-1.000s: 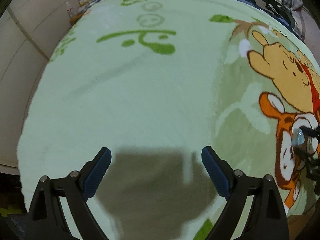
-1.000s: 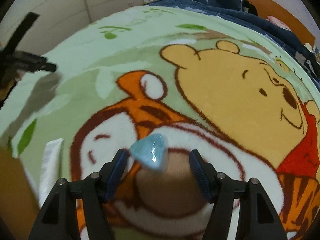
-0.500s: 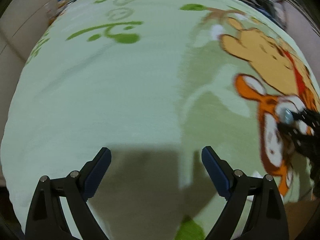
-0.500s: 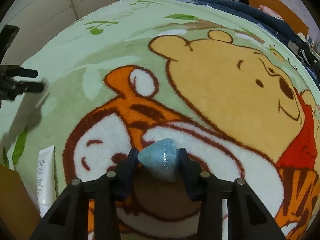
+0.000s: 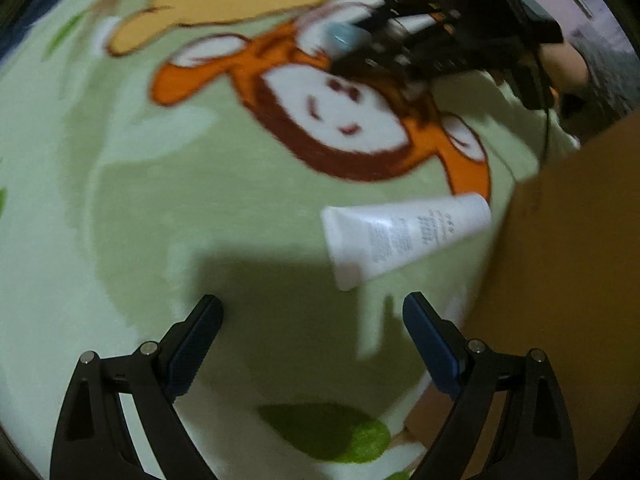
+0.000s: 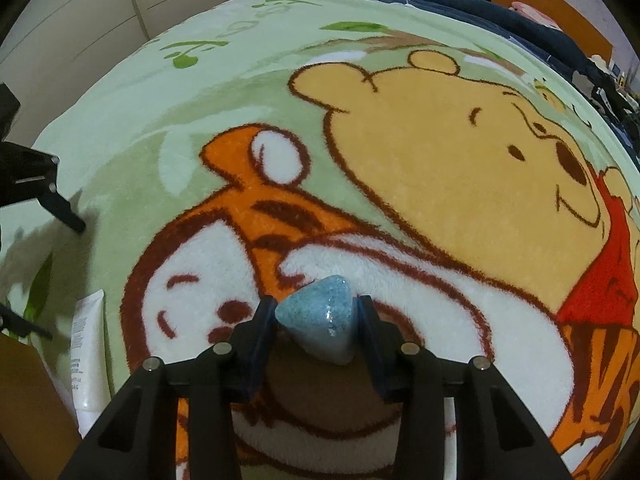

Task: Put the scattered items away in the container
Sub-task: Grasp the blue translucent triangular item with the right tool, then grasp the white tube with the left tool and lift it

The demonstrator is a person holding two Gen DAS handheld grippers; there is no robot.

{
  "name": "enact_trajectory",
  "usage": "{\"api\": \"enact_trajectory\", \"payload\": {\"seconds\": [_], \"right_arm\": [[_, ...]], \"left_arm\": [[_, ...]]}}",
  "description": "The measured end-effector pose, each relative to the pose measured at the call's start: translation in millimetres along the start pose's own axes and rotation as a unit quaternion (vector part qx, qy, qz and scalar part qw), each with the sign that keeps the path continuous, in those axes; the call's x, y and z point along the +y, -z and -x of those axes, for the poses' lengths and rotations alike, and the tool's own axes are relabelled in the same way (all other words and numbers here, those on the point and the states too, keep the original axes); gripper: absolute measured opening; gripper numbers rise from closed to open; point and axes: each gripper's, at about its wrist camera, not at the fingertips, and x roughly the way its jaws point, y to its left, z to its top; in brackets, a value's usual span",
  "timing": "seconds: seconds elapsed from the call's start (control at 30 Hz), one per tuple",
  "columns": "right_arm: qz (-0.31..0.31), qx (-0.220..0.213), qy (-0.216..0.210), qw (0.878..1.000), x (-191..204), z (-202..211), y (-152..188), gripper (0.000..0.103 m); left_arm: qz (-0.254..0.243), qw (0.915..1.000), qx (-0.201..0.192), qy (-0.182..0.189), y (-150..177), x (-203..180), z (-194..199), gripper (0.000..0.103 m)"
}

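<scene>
Right wrist view shows our right gripper [image 6: 318, 320] pointing steeply down at a bed covered by a pale green cartoon blanket [image 6: 132, 128]. Its fingers [image 6: 262, 332] have just been closing and now press on both sides of a small blue speckled cone-shaped item [image 6: 320, 320], which sits on the white patch of the tiger print, well in from the blanket's edges. At the left side of that view a white tube [image 6: 86, 360] lies on the blanket, just beside a brown cardboard box [image 6: 28, 408] in the lower left corner, and part of our left gripper's black frame shows above it. From the left wrist view, which is blurred, our left gripper [image 5: 312, 332] also points down at the blanket [image 5: 120, 184], its fingers [image 5: 196, 340] spread wide with nothing between them. The white tube [image 5: 400, 236] lies just ahead of the right finger, its far end close to the wall of the cardboard box [image 5: 560, 260] that fills the right side. Farther up that view we see the right gripper [image 5: 360, 40] with the blue item [image 5: 342, 36] at its tip.
</scene>
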Motion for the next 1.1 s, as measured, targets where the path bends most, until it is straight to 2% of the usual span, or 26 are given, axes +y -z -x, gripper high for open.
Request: {"api": "enact_trajectory", "payload": {"seconds": [0.07, 0.17, 0.27, 0.33, 0.37, 0.4, 0.43, 0.47, 0.5, 0.57, 0.6, 0.63, 0.7, 0.77, 0.8, 0.87, 0.93, 1.1], "right_arm": [[-0.002, -0.001, -0.001, 1.000, -2, -1, 1, 0.042], [-0.005, -0.001, -0.005, 1.000, -6, -2, 0, 0.042], [-0.006, -0.001, -0.009, 1.000, -10, -2, 2, 0.042], [-0.008, -0.001, -0.011, 1.000, -11, -2, 2, 0.042], [-0.008, -0.001, -0.012, 1.000, -12, -3, 2, 0.042], [-0.008, -0.001, -0.012, 1.000, -14, -4, 1, 0.042], [-0.008, -0.001, -0.012, 1.000, -14, -4, 2, 0.042], [-0.008, -0.001, -0.012, 1.000, -15, -3, 3, 0.042], [-0.009, -0.002, -0.013, 1.000, -15, -3, 3, 0.042], [-0.015, -0.006, -0.015, 1.000, -18, -1, 5, 0.042], [-0.018, -0.008, -0.016, 1.000, -19, 1, 5, 0.042], [-0.021, -0.011, -0.016, 1.000, -20, 2, 5, 0.042], [-0.021, -0.012, -0.013, 1.000, -24, 4, 6, 0.042], [-0.025, -0.010, -0.014, 1.000, -28, 5, 8, 0.042], [-0.028, -0.009, -0.015, 0.999, -30, 5, 9, 0.042], [-0.034, -0.007, -0.017, 0.999, -34, 5, 11, 0.042], [-0.039, -0.006, -0.019, 0.999, -37, 4, 14, 0.042], [-0.046, -0.005, -0.019, 0.999, -41, 2, 15, 0.042]], "left_arm": [[-0.005, 0.9999, -0.005, 0.013, -7, -2, -4, 0.093], [-0.004, 0.9998, -0.015, 0.010, -17, -6, -11, 0.094], [0.006, 0.9988, -0.046, -0.019, -26, -10, -14, 0.097], [0.041, 0.9947, -0.082, -0.048, -30, -4, -8, 0.097], [0.062, 0.9899, -0.102, -0.076, -32, 2, -3, 0.097], [0.084, 0.9814, -0.123, -0.121, -35, 10, 5, 0.095], [0.119, 0.9659, -0.137, -0.185, -37, 25, 13, 0.091], [0.154, 0.9523, -0.144, -0.220, -38, 42, 20, 0.091], [0.195, 0.9428, -0.155, -0.222, -36, 62, 30, 0.091], [0.238, 0.9404, -0.174, -0.169, -28, 78, 42, 0.091], [0.243, 0.9427, -0.184, -0.137, -24, 76, 47, 0.091], [0.229, 0.9493, -0.186, -0.107, -31, 68, 44, 0.092], [0.162, 0.9694, -0.169, -0.075, -43, 36, 36, 0.092], [0.054, 0.9880, -0.125, -0.073, -53, 4, 23, 0.093], [0.000, 0.9911, -0.103, -0.083, -60, -9, 16, 0.093], [-0.093, 0.9871, -0.078, -0.105, -58, -34, 3, 0.093], [-0.156, 0.9793, -0.067, -0.111, -57, -51, -9, 0.092], [-0.238, 0.9601, -0.083, -0.121, -64, -72, -24, 0.092]]}}
